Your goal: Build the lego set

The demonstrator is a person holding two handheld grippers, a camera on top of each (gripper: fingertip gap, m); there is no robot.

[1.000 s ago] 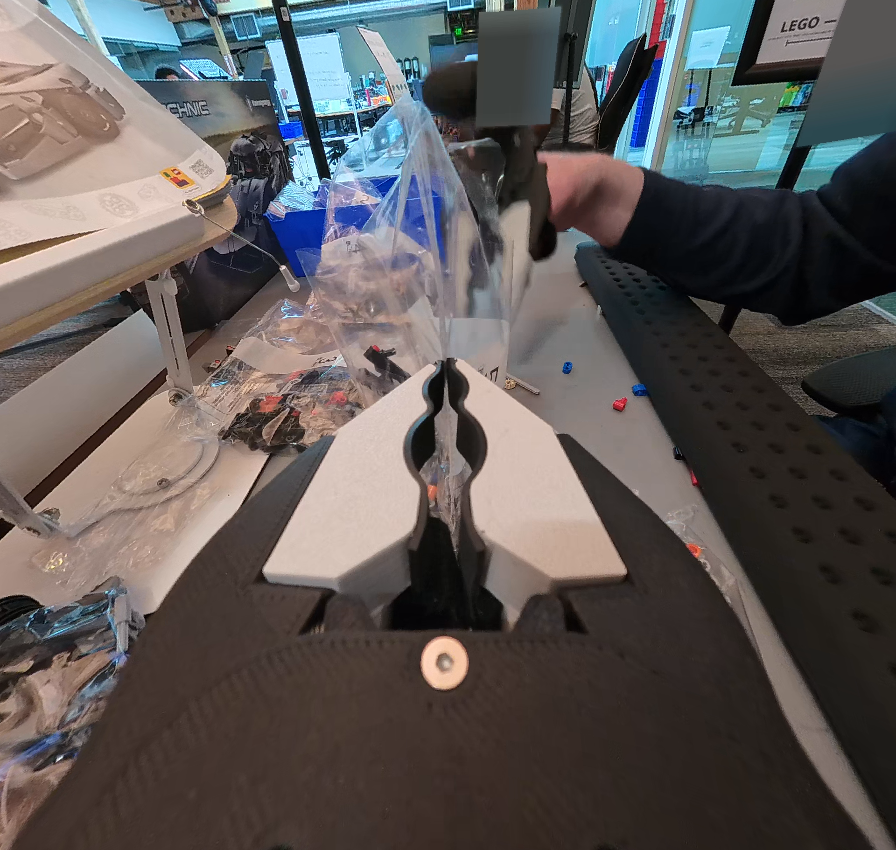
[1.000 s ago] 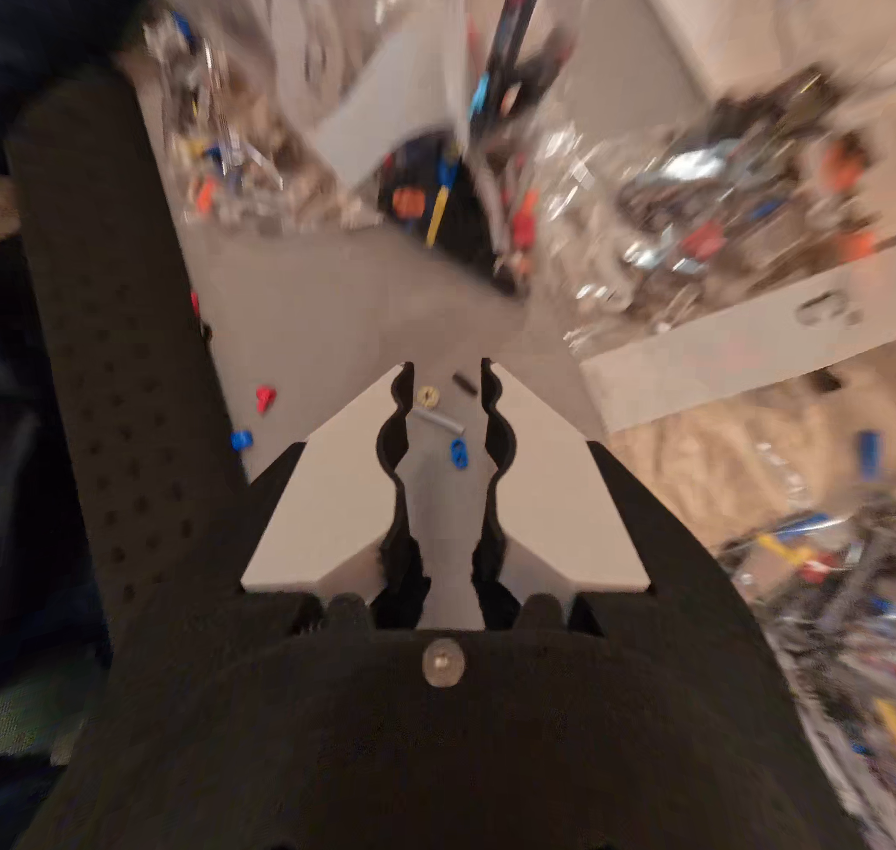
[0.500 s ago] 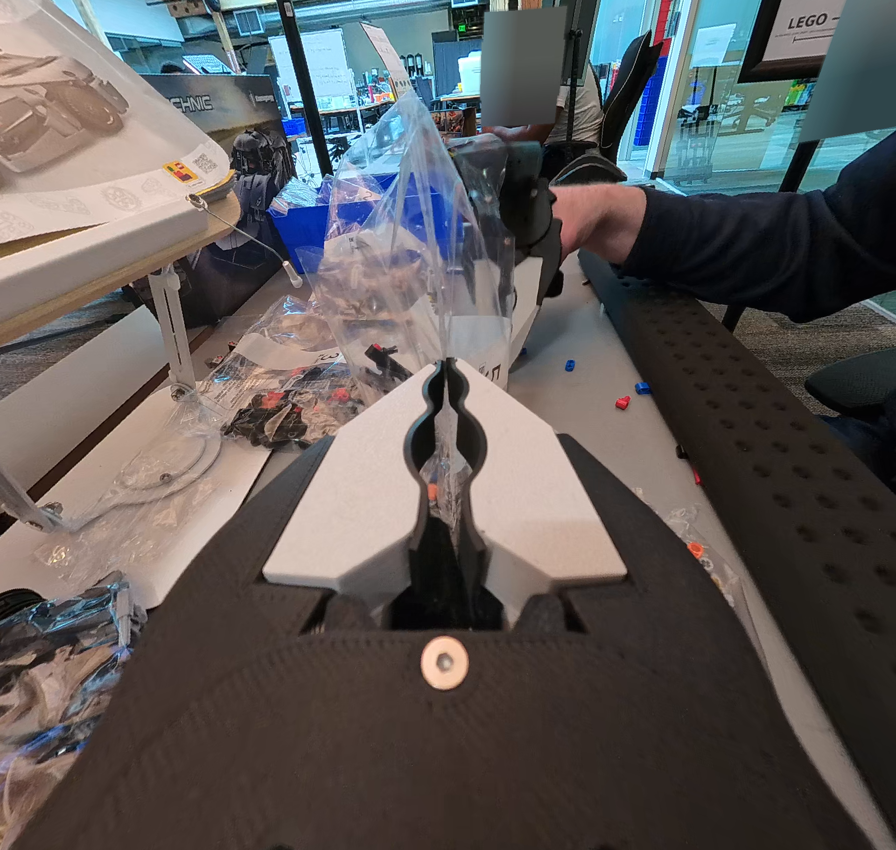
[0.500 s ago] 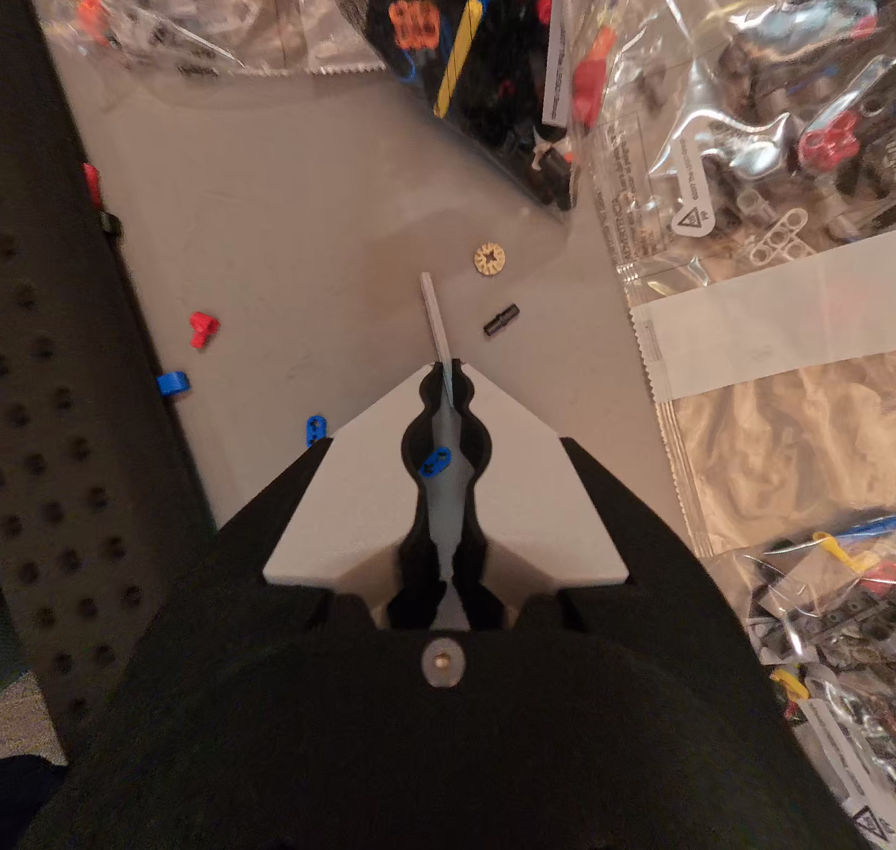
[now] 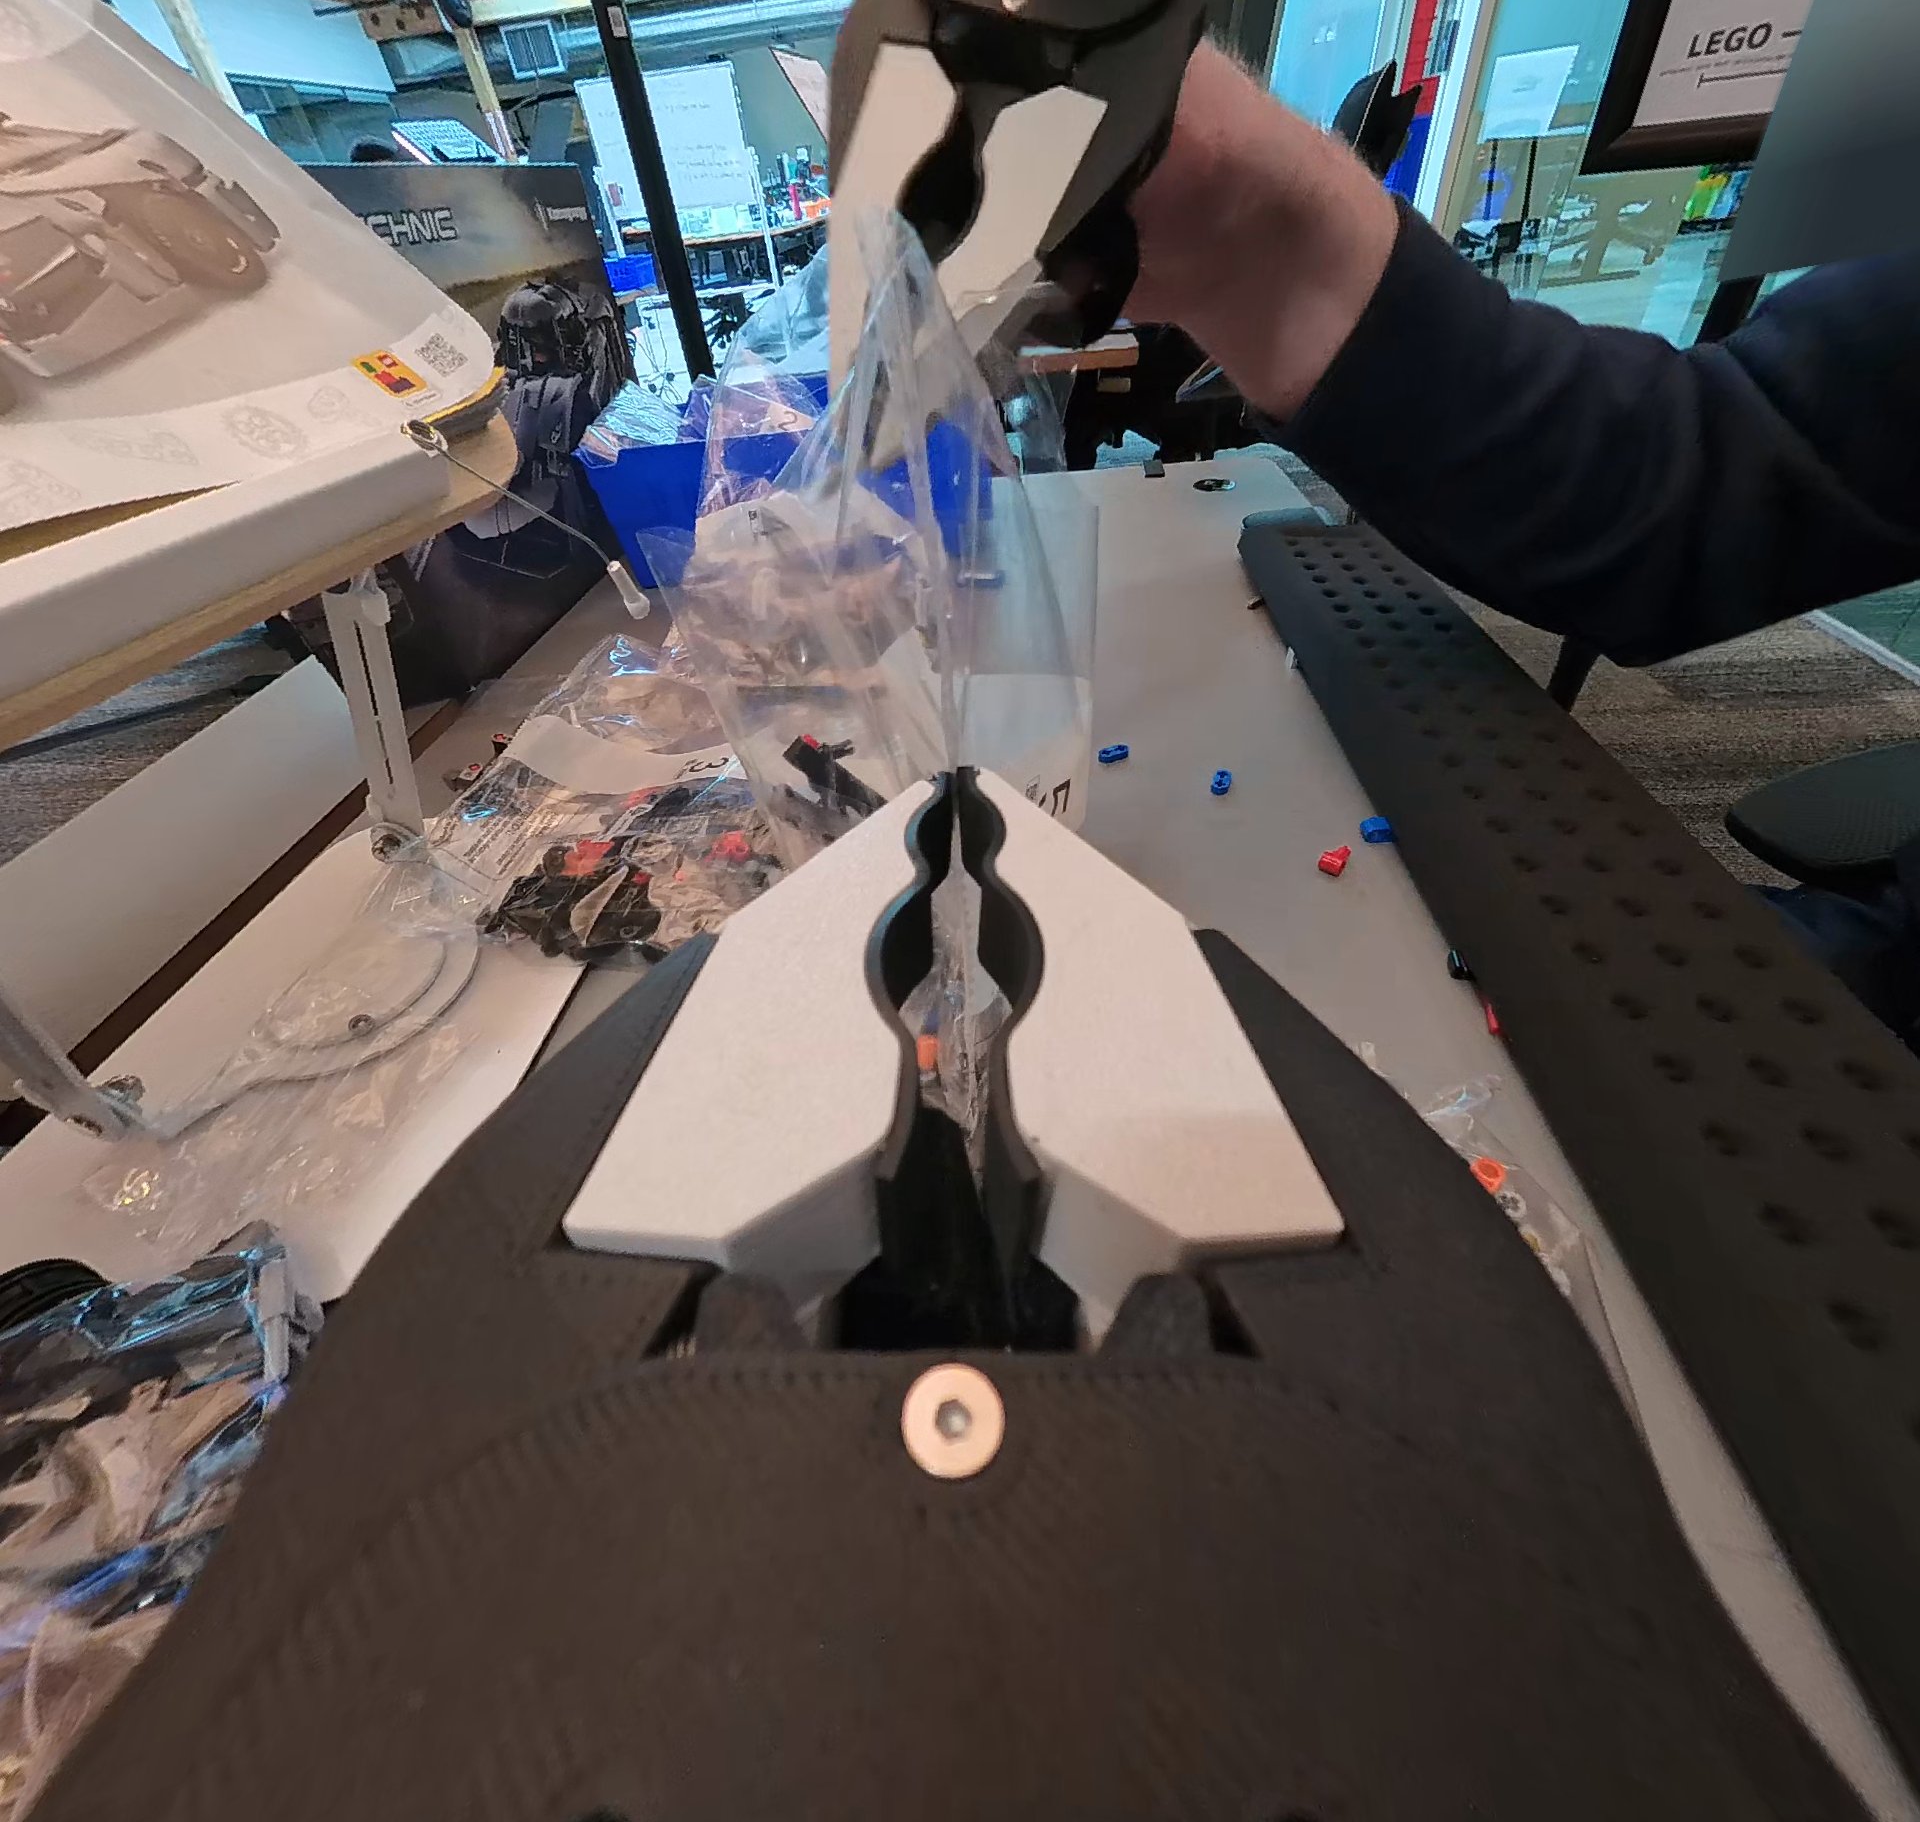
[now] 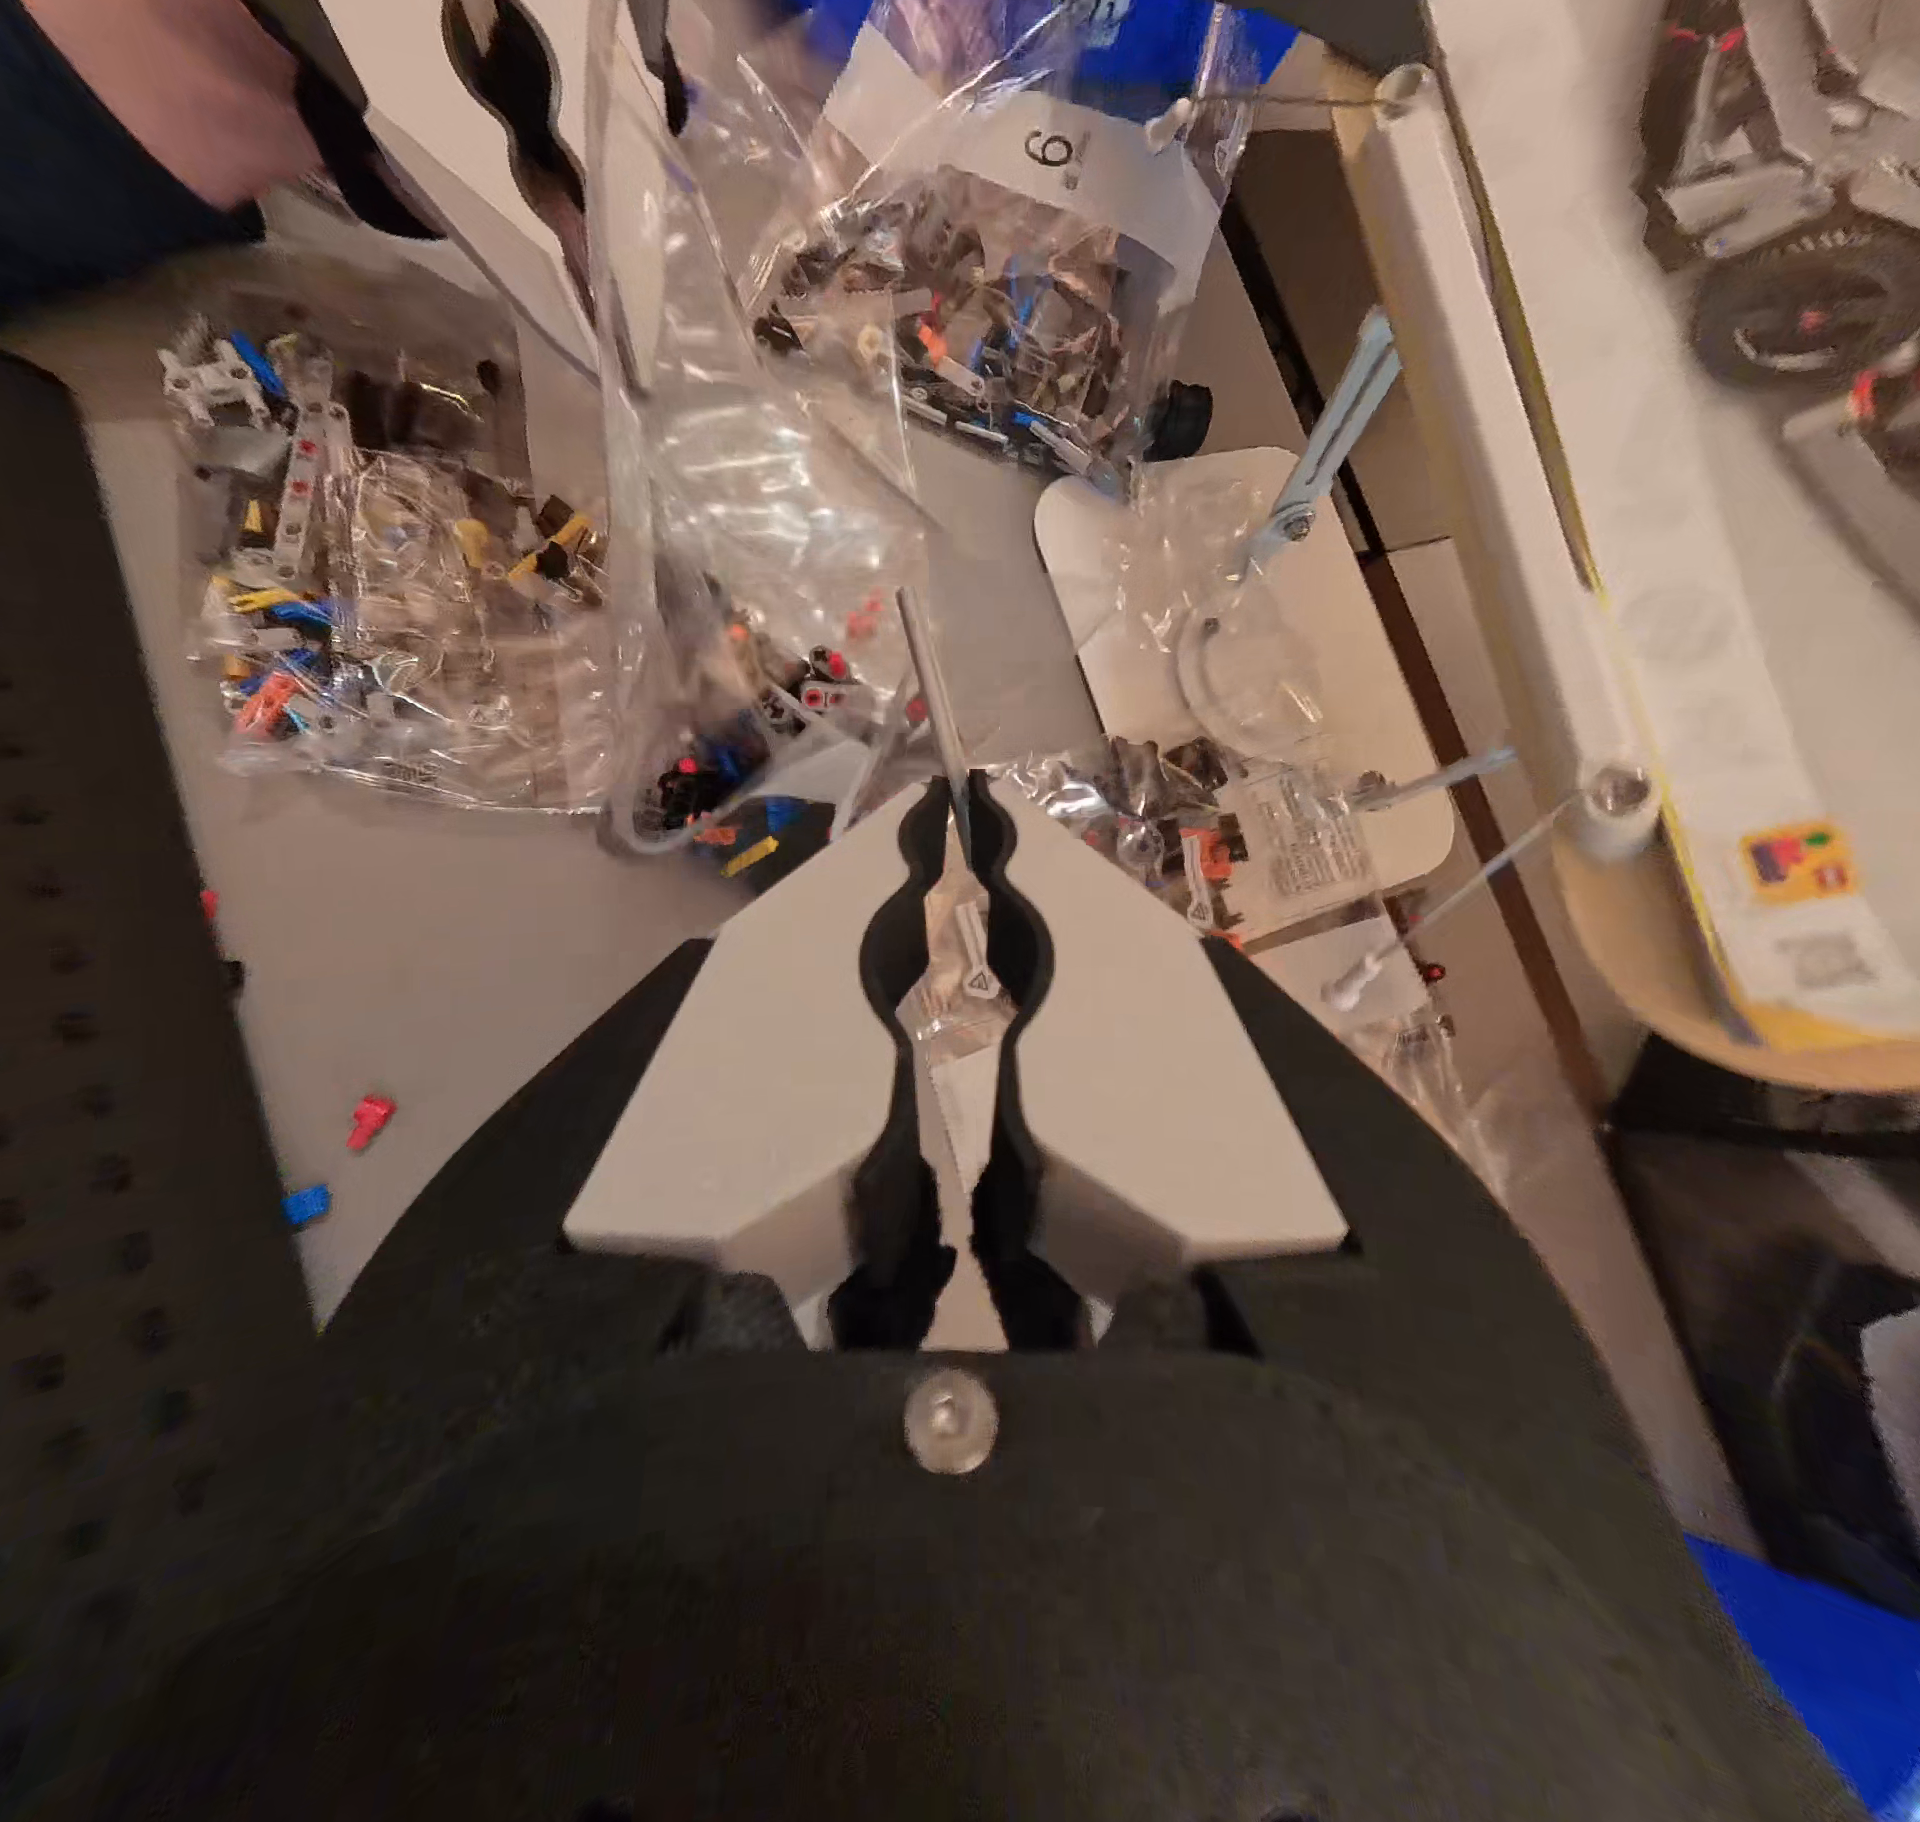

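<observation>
Grey table in a glass-walled workshop, strewn with sealed bags of lego parts and loose blue and red pieces. Left gripper is pressed together, pinching the lower edge of a clear plastic bag that stands upright above the table. Right gripper, held overhead in a hand, is closed on a thin grey rod pointing down toward the bag.

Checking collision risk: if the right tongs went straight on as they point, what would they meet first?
Probably the clear bag held up by the left tongs; the gripped grey axle would touch it first, depth unclear.
</observation>
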